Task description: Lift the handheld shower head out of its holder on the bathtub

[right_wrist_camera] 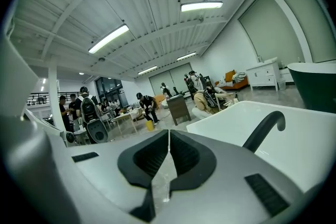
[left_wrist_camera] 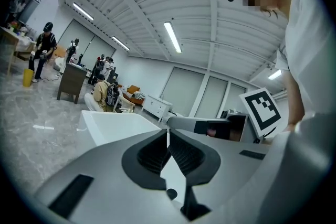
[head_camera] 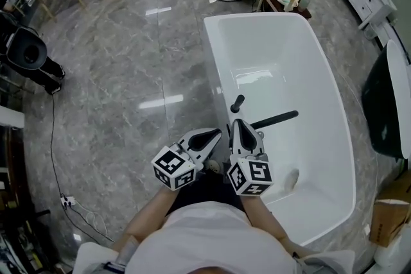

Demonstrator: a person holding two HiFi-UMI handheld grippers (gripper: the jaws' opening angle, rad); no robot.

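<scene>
Glossy white bathtub (head_camera: 276, 54), polished grey stone floor (head_camera: 128, 61), matt black shower head (head_camera: 276, 119)

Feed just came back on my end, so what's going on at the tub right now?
A person stands at the side of the white bathtub, holding a gripper in each hand. The left gripper and right gripper are both shut and empty, held close together and pointing toward the black shower fittings on the near rim. Neither seems to touch them, so the shower head has not yet been lifted out.
</scene>
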